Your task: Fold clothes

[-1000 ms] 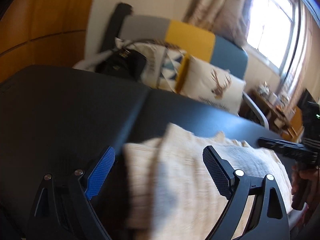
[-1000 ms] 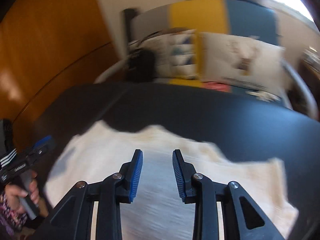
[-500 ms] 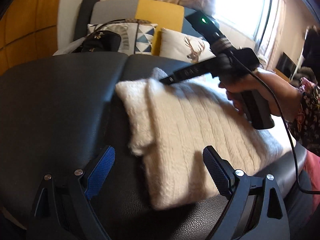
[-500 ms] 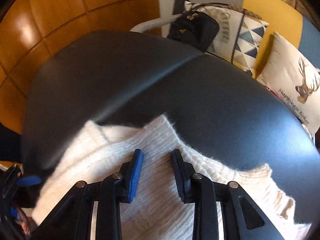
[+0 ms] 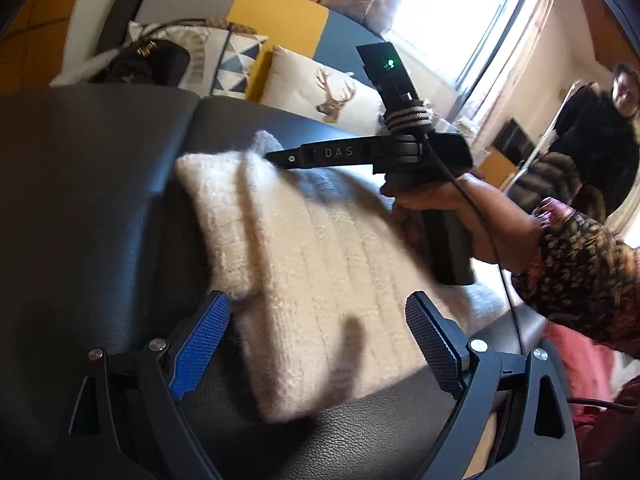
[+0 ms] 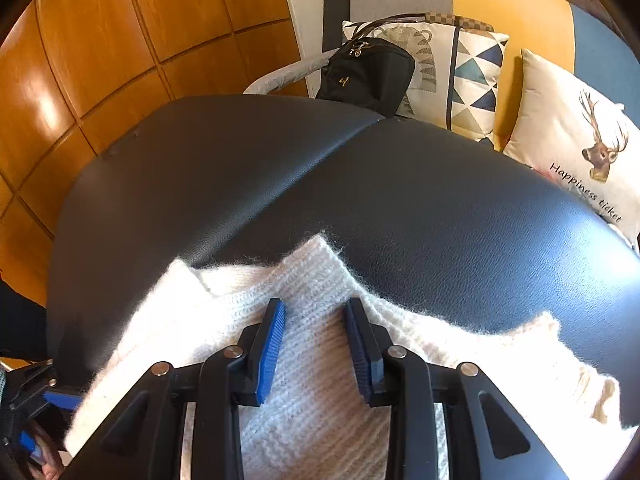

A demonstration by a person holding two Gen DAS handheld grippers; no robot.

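Nearest me, at the bottom of the left wrist view, my left gripper (image 5: pixel 318 340) is spread wide with nothing pinched — the near end of the cream knit sweater (image 5: pixel 320 264) lies between and just beyond its fingers, so I judge I'm lining up to take that edge. The sweater sits on the black padded table (image 5: pixel 100 200), already doubled into a thick oblong; its long axis runs from the bottom centre of that frame up toward the upper left, where a folded corner points at the sofa.

In the right wrist view my right gripper (image 6: pixel 314 344) stands only partly open over the knit at the far edge. The fabric rises between the pads, but I cannot tell whether they press it. I'd guess it is there to pin or lift that end while the left takes the other.

Farther off — a black handbag (image 6: pixel 368 76) and a deer cushion (image 6: pixel 576 148) rest on the sofa behind the table.
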